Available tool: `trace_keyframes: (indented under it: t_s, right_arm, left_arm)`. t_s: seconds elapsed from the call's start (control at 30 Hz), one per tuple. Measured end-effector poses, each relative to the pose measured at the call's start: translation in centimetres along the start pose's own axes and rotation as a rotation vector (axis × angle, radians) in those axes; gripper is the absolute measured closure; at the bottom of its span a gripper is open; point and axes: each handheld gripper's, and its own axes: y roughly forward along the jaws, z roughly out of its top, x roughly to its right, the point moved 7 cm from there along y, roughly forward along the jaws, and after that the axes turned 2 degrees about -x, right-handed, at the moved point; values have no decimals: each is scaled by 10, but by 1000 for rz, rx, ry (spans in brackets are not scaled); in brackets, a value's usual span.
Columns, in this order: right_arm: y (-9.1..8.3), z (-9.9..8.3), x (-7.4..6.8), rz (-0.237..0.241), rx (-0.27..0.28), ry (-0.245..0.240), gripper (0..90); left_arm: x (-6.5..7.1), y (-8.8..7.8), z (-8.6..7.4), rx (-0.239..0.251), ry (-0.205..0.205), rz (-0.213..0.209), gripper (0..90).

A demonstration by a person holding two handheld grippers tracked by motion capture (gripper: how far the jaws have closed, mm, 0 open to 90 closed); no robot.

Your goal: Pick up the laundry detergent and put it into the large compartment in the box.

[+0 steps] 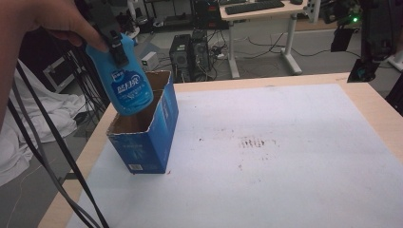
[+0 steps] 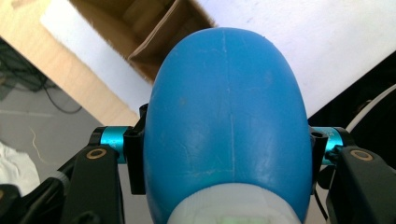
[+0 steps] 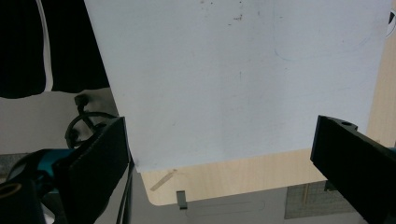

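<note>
over the box (image 1: 142, 142) mouth, l gripper (image 1: 114, 45) is clamped on the bottle (image 1: 124, 80), base down; placing step. next: lower it straight in, w/o clipping the rim. r gripper (image 3: 219, 149) gapes, nothing held.

We see a smooth, slightly glossy blue plastic bottle (image 1: 124, 80) with faint scuffs. The open blue cardboard box (image 1: 145, 137) looks printed outside, raw brown and matt inside. The pale wooden counter (image 1: 375, 114) carries a matt white sheet (image 1: 285, 156), lightly smudged near its middle.

Blue bottle (image 1: 124, 78), blue box (image 1: 145, 135) with brown inside
</note>
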Motion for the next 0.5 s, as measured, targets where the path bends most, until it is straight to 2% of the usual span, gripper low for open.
trace_keyframes:
  t_s: [0.1, 0.2, 0.27, 0.5]
  right_arm:
    - [1, 1, 1, 1, 1, 2, 36]
    - [1, 2, 0, 1, 3, 8, 36]
    - [3, 2, 1, 5, -2, 6, 36]
    - [5, 3, 3, 9, -4, 1, 36]
  left_arm:
    - [-4, 7, -1, -9, -14, 3, 387]
    - [-7, 11, -1, -31, -9, 10, 387]
    - [-9, 21, -1, -34, -24, 1, 387]
    - [-13, 48, 2, -42, -34, -32, 387]
